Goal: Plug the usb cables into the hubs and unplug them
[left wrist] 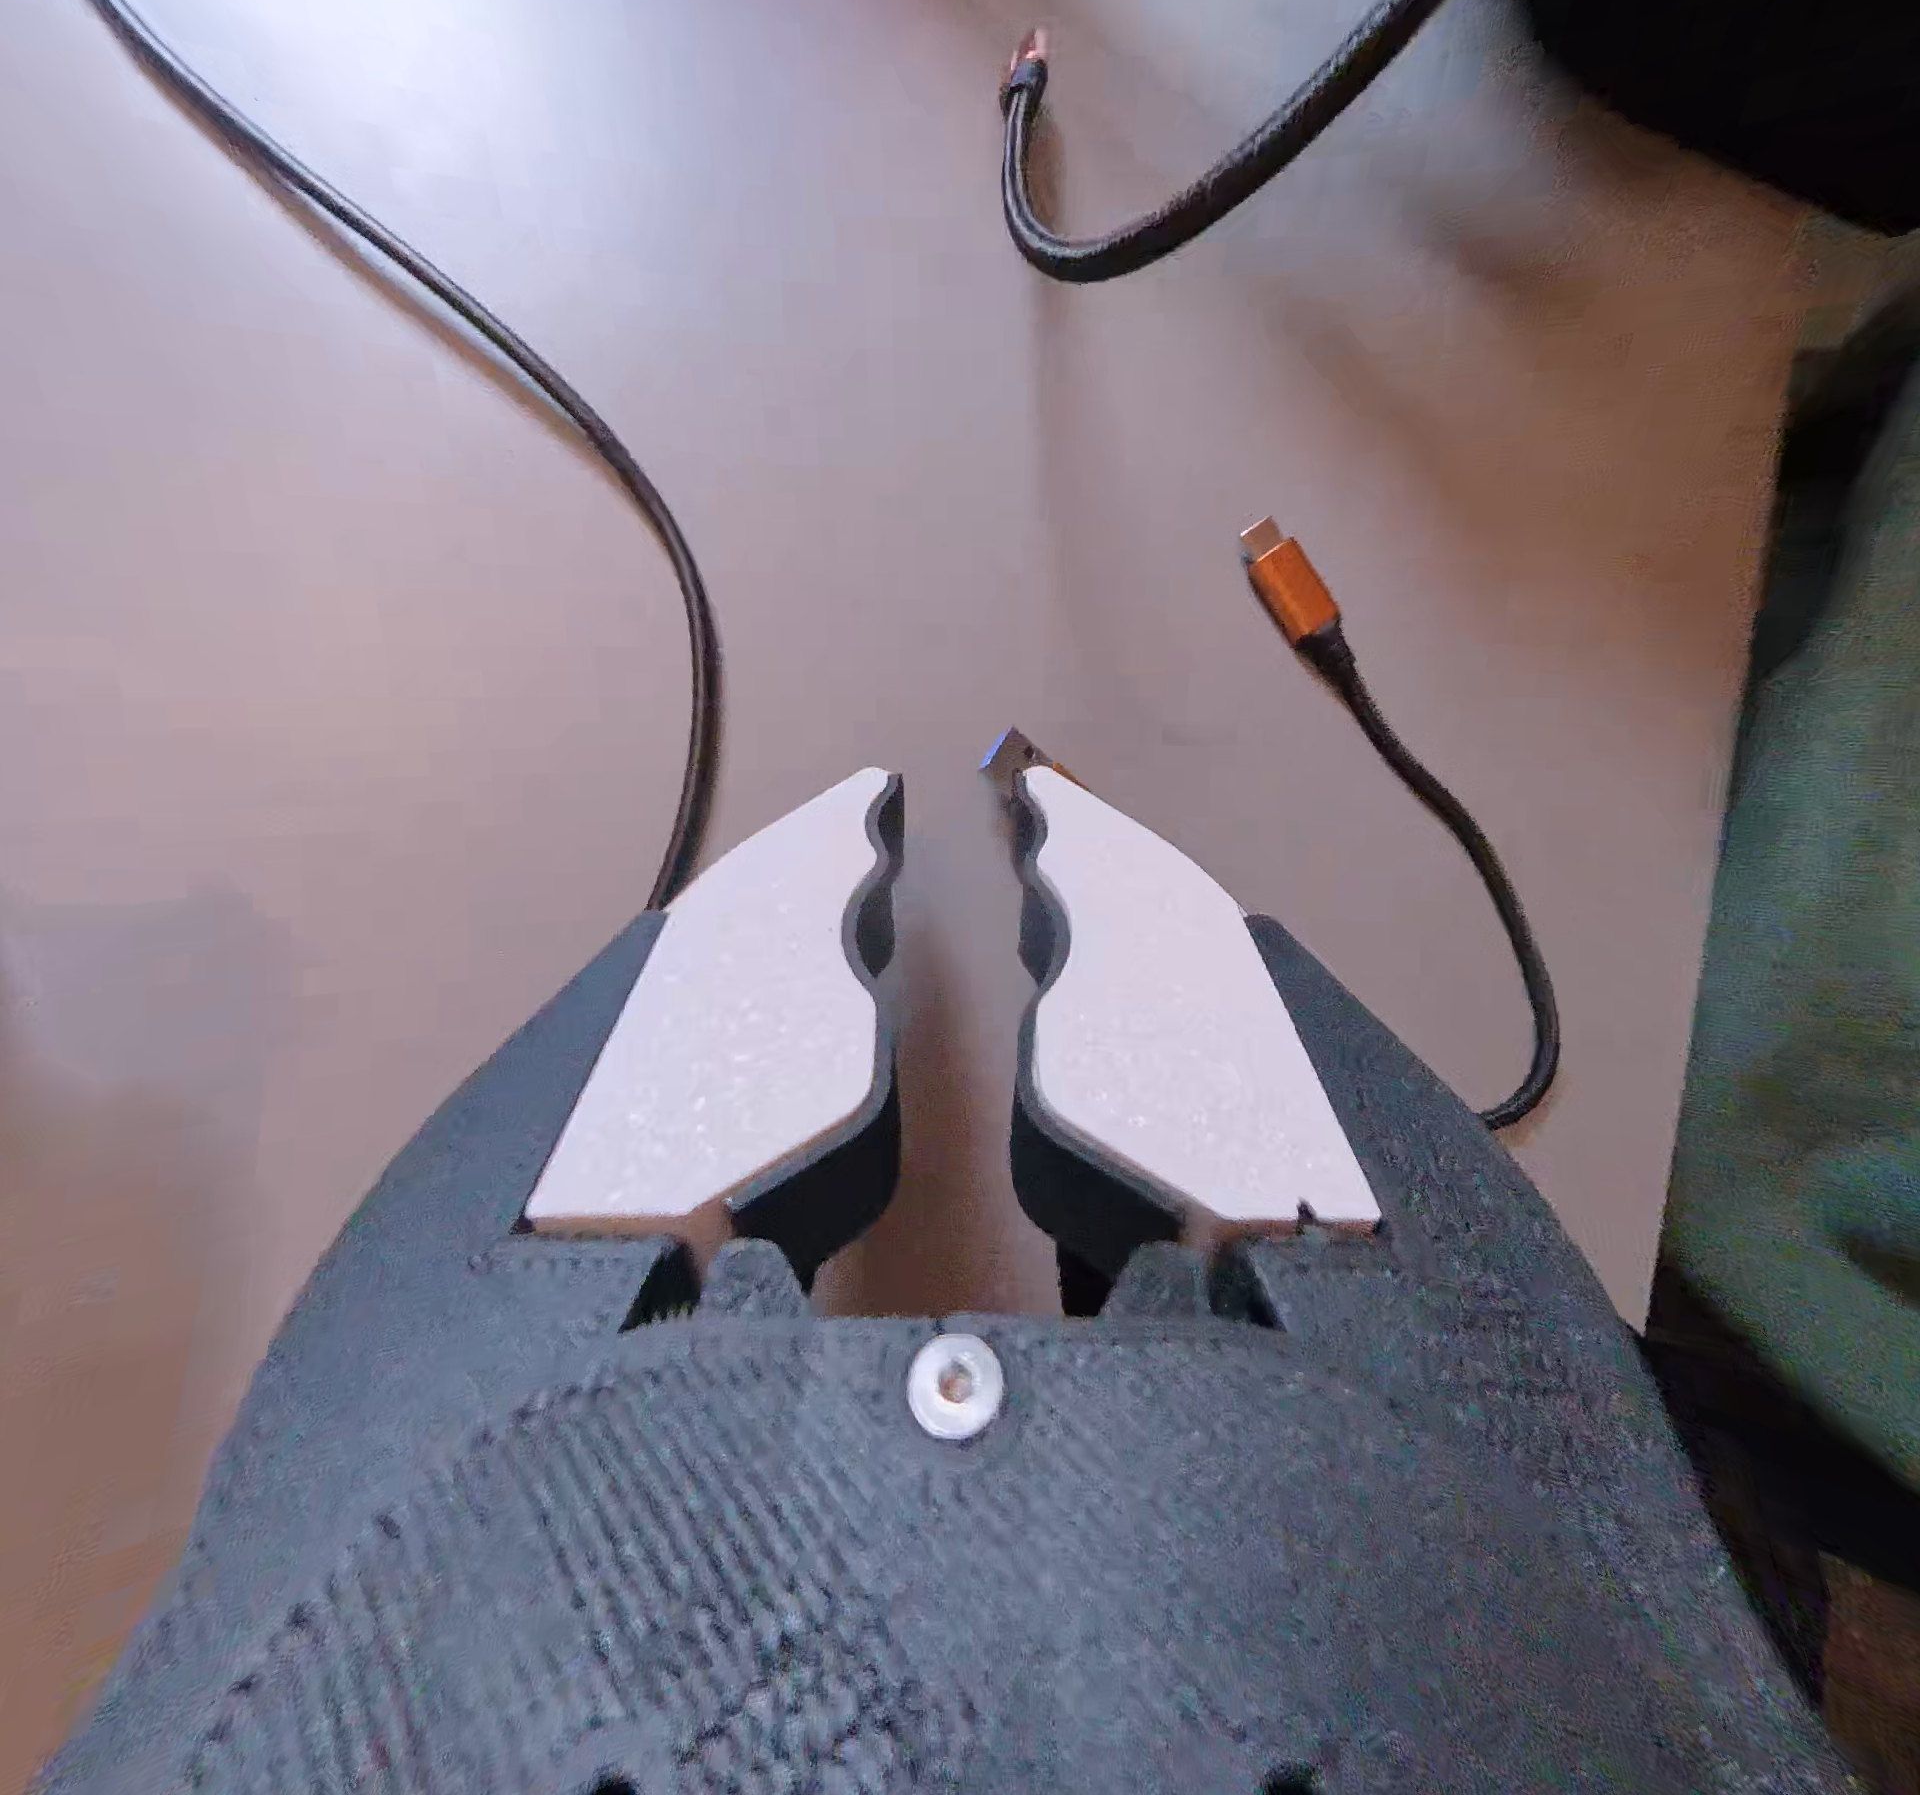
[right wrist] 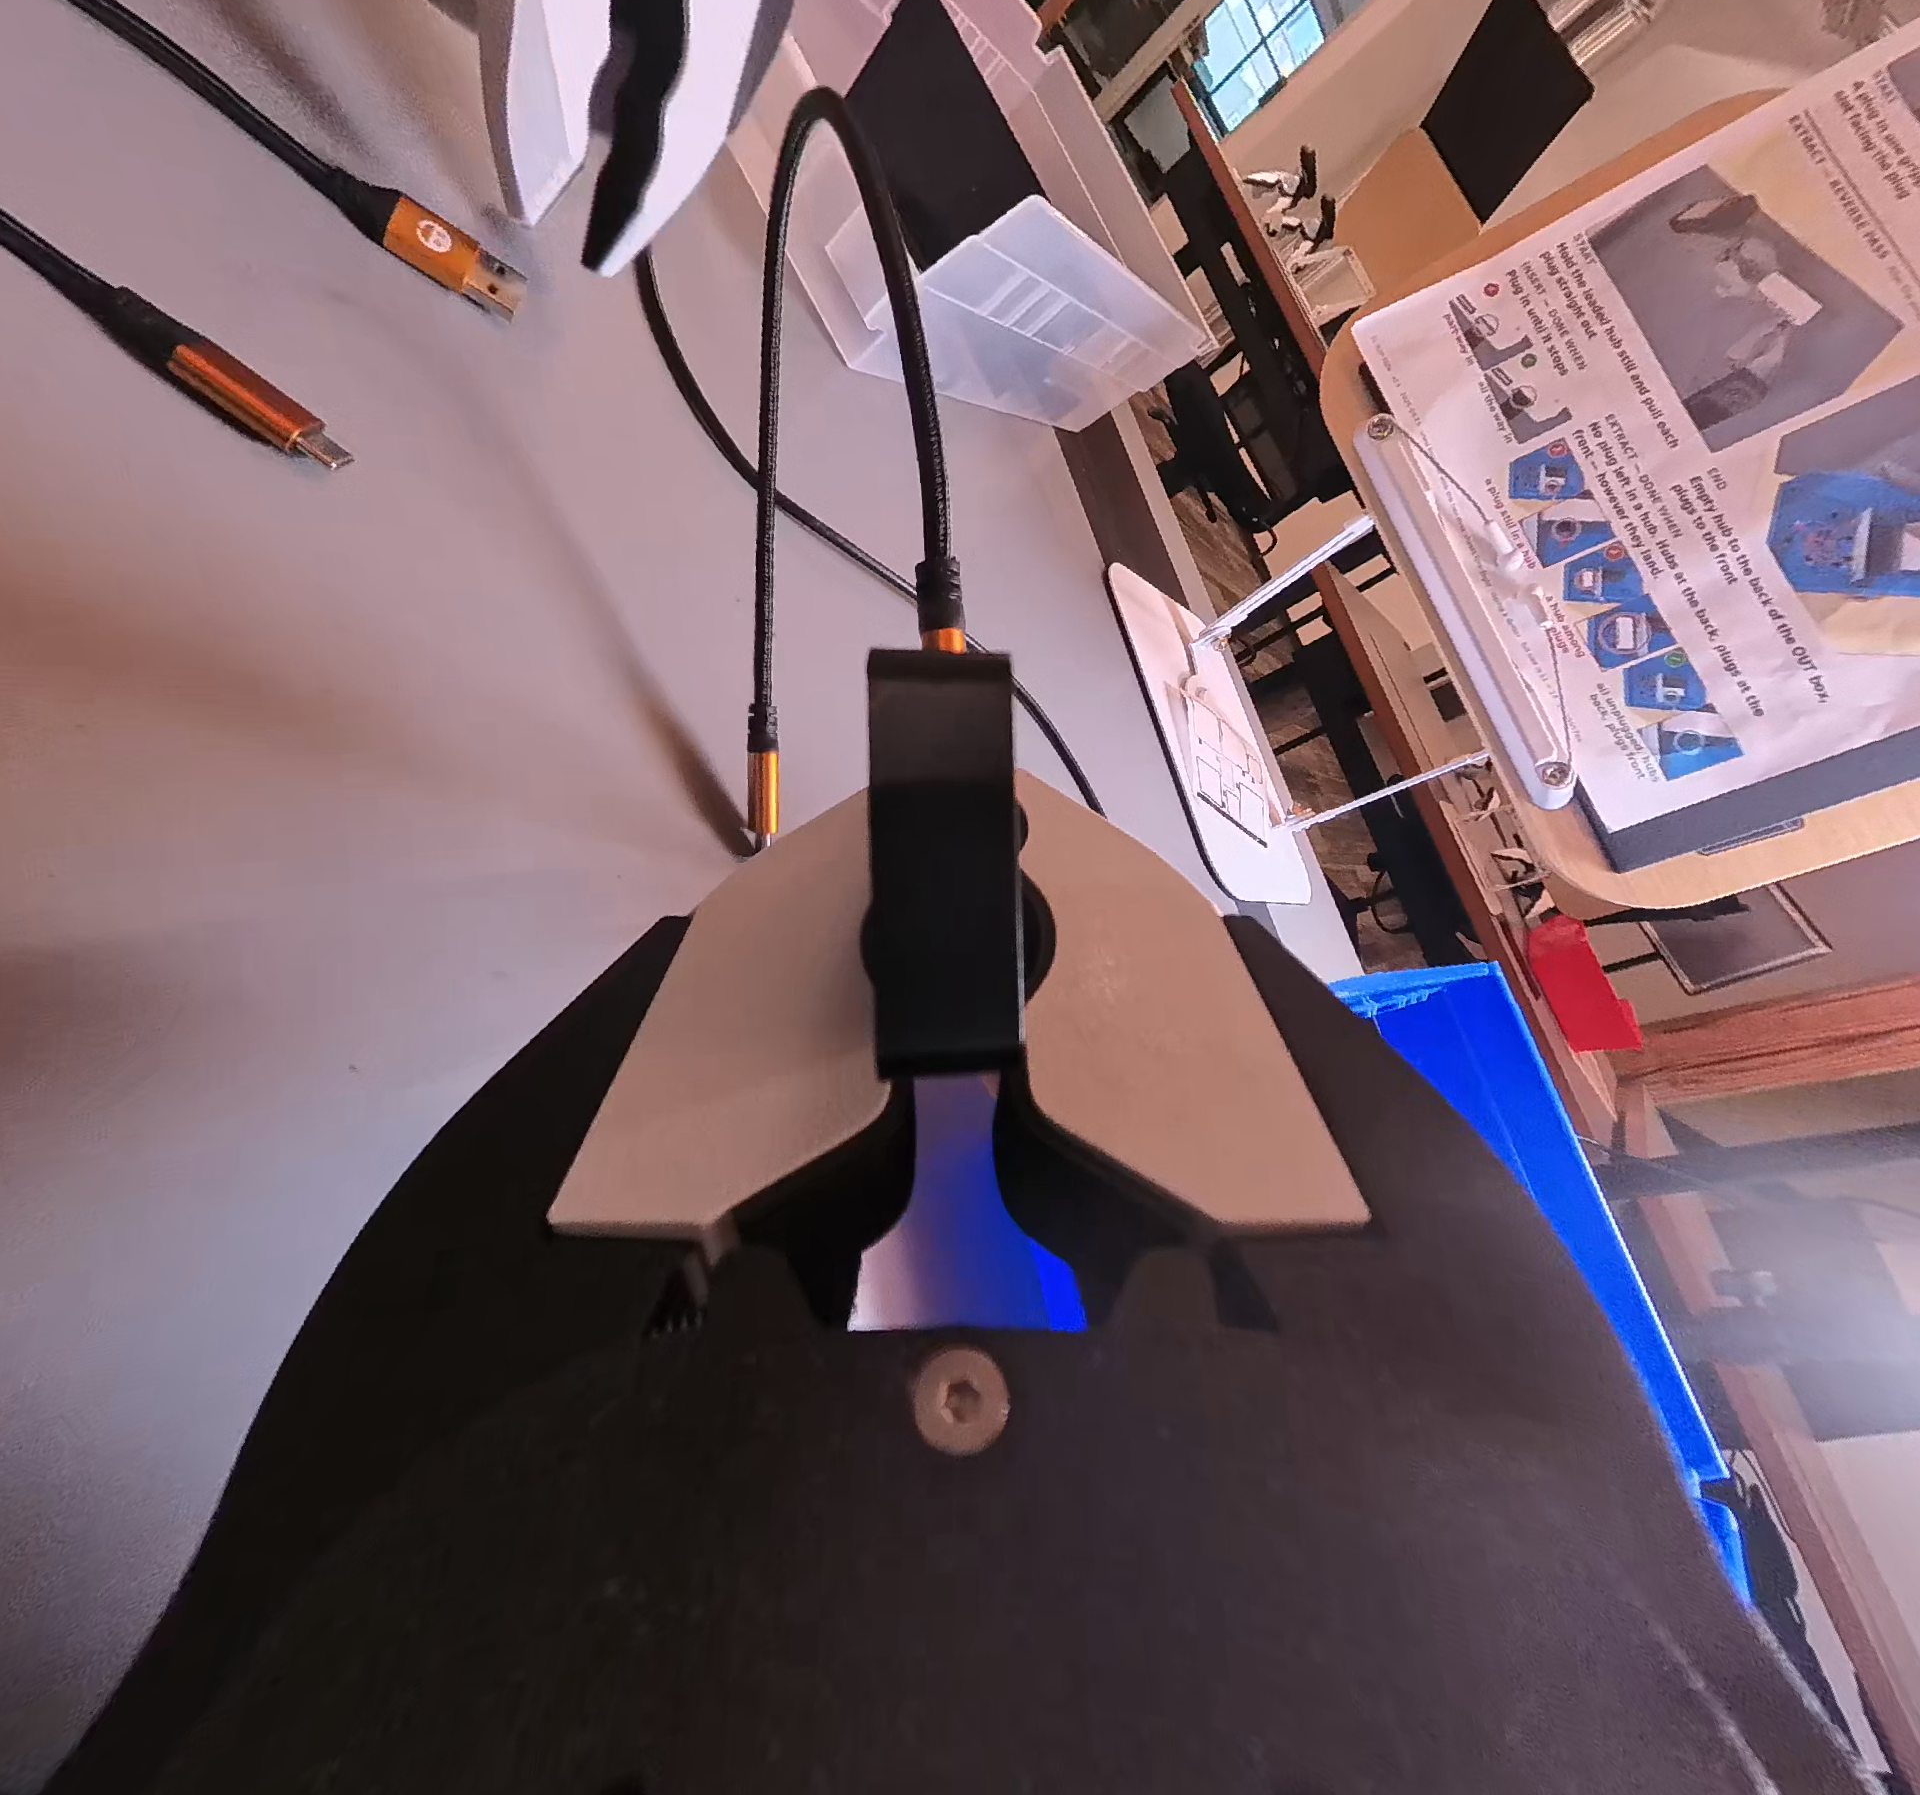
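Observation:
In the right wrist view my right gripper (right wrist: 935, 810) is shut on a small black hub (right wrist: 940, 935) held above the table. A braided black cable (right wrist: 925, 374) with an orange collar is plugged into the hub's far end, loops up and hangs down to an orange plug (right wrist: 764, 789). On the table lie an orange USB-A plug (right wrist: 447, 254) and an orange USB-C plug (right wrist: 249, 405). My left gripper (right wrist: 577, 233) hovers over them. In the left wrist view my left gripper (left wrist: 961, 789) is open and empty, with the USB-A plug tip (left wrist: 1003, 758) just past its right fingertip. The USB-C plug (left wrist: 1288, 592) lies to the right.
A thick black cable ends in a plug (left wrist: 1029, 67) farther off, and a thin black cable (left wrist: 665, 550) curves along the left. Dark green cloth (left wrist: 1829, 914) borders the right. A clear plastic box (right wrist: 1018, 322), a blue bin (right wrist: 1507, 1122) and an instruction sheet on a stand (right wrist: 1683, 498) lie beyond the table edge. The gap from one gripper's tips to the other's is roughly 20 centimeters. The USB-C plug (left wrist: 1288, 592) sits 9 centimeters or so from the ends of my left fingers.

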A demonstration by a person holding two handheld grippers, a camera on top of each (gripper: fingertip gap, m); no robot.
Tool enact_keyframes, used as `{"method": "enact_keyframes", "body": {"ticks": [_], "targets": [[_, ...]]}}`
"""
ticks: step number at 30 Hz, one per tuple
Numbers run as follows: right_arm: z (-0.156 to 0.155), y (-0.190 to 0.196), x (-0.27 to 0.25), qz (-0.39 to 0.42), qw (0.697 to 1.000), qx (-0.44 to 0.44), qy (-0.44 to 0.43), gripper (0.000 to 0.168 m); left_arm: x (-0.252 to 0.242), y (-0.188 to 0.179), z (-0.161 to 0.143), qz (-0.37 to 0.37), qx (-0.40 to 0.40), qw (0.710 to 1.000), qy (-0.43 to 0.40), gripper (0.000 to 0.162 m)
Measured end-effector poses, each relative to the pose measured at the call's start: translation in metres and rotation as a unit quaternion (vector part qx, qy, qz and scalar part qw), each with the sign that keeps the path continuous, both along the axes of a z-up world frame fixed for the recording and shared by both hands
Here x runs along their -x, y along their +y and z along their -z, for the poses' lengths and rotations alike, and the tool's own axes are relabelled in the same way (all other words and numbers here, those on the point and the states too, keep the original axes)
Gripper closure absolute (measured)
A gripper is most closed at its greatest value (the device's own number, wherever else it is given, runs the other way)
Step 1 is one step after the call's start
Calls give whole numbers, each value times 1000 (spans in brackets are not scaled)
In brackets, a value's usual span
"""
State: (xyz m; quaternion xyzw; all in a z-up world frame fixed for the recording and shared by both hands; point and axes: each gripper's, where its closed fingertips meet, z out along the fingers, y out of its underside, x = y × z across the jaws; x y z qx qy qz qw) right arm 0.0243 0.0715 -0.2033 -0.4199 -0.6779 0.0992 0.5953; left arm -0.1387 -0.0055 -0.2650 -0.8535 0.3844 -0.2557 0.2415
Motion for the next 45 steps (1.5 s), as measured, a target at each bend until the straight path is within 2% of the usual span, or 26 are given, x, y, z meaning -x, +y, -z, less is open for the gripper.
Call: {"method": "enact_keyframes", "body": {"ticks": [3,7,10,13,14,17,20,22,24,28,31,36,40,44,45], "targets": [[-2,1,-1,2,1000,1,3,156,3,-17,-1,-23,-23,997,75,143],[-4,1,-2,3,1000,2,6,155,-16,-39,0,-68,-47,993,83,139],[-4,0,-1,2,1000,1,5,156,-14,-43,19,-85,-74,982,154,137],[-3,-3,0,1,1000,-3,0,156,-21,-37,18,-70,-103,980,157,151],[-4,-4,0,1,1000,-5,0,156,-24,-36,18,-42,-110,981,155,156],[-6,-4,0,1,1000,-7,1,156,-37,-38,19,78,-107,982,137,157],[-6,-3,-1,4,1000,-4,3,156,-47,-46,19,217,-89,966,105,157],[-5,-3,-1,6,1000,-3,3,156,-50,-45,16,259,-86,958,84,157],[-5,-2,-2,7,1000,-2,3,156,-49,-35,15,249,-80,961,86,156],[-5,0,-3,7,1000,6,7,156,-52,-30,18,188,-81,973,104,143],[-4,0,-3,4,1000,14,9,156,-53,-25,18,104,-95,983,117,141],[-3,0,-2,4,1000,14,6,155,-53,-15,18,27,-146,980,130,142],[-3,-1,-2,5,1000,11,6,156,-57,-10,20,14,-156,982,108,155],[-3,-2,-1,1,1000,8,7,156,-56,-13,20,41,-165,977,132,155],[-2,-3,0,-2,1000,7,7,156,-61,-17,17,49,-153,980,115,155]]}}
